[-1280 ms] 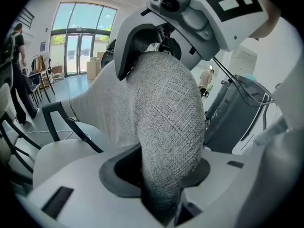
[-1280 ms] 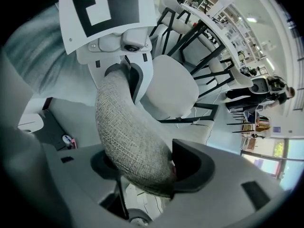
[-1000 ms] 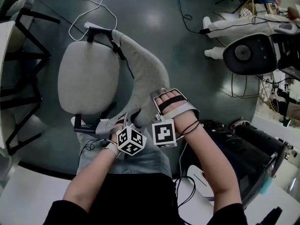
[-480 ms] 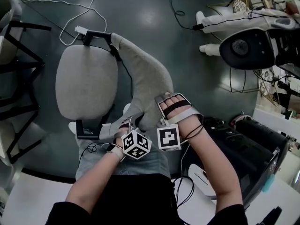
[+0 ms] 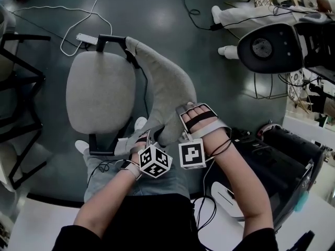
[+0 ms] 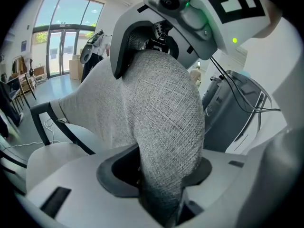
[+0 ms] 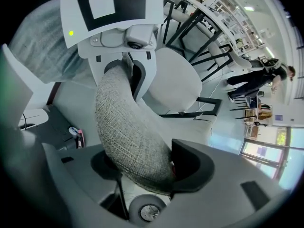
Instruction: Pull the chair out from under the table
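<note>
The chair (image 5: 99, 95) stands on the grey floor (image 5: 172, 30) just ahead of the person. Its pale seat is to the left, and its curved fabric backrest (image 5: 165, 85) arches near and right into both tools. The left gripper (image 6: 164, 175) has its jaws partway closed on the backrest's near end, with fabric filling the gap between the pads. The right gripper (image 7: 142, 167), just beside it on the right, has its jaws set wider and clamped over the padded top rim. Over the last second the chair has slid a little to the right and nearer. Its far black leg, which stood right against the white plug (image 5: 84, 37) of the floor cable, now sits apart from it. The white desk edge that showed at the far left is gone, leaving only a black frame (image 5: 29, 80) there. I'd say the pull is well under way and the seat looks clear of the desk. What remains is a steady draw back with both grips kept firm, since the rounded rim could slip from the jaws.
</note>
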Motion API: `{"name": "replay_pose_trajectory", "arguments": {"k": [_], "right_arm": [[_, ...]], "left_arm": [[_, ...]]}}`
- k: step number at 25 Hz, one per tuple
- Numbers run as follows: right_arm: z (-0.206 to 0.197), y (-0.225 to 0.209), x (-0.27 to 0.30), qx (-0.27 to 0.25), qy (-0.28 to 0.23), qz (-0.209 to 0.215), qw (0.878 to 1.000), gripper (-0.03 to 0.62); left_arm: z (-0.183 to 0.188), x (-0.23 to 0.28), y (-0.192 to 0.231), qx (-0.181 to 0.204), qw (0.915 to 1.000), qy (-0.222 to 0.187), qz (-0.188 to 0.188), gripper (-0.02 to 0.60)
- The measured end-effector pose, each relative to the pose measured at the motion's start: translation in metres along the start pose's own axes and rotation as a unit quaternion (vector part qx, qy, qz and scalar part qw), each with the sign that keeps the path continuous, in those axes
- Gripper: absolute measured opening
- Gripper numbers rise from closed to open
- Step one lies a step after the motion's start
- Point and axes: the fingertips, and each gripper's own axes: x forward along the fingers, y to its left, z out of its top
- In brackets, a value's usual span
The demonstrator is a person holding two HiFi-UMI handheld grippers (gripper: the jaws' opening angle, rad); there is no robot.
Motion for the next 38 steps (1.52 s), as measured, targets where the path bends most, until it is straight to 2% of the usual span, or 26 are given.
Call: {"name": "replay_pose_trajectory", "arguments": {"k": [11, 19, 25, 30, 34, 38], "right_arm": [[-0.035, 0.007, -0.003, -0.005, 0.035, 0.016, 0.999, 0.270], [-0.031, 0.010, -0.001, 0.000, 0.031, 0.019, 0.999, 0.272], [-0.025, 0.011, -0.005, -0.003, 0.031, 0.004, 1.000, 0.272], [-0.008, 0.015, -0.010, -0.010, 0.035, 0.009, 0.999, 0.272], [-0.010, 0.018, -0.021, -0.040, 0.070, 0.019, 0.997, 0.272], [-0.025, 0.031, -0.037, -0.088, 0.133, 0.058, 0.986, 0.272]], "left_arm": [[0.021, 0.017, -0.011, 0.013, 0.9994, -0.007, -0.031, 0.192], [0.017, 0.016, -0.010, 0.011, 0.9990, -0.013, -0.043, 0.216], [0.011, 0.006, -0.017, 0.030, 0.9973, 0.006, -0.067, 0.227], [0.001, -0.016, -0.019, 0.052, 0.9951, 0.021, -0.082, 0.232], [-0.004, -0.043, -0.021, 0.060, 0.9931, 0.009, -0.101, 0.230], [-0.014, -0.076, -0.014, 0.075, 0.9920, 0.000, -0.102, 0.229]]}}
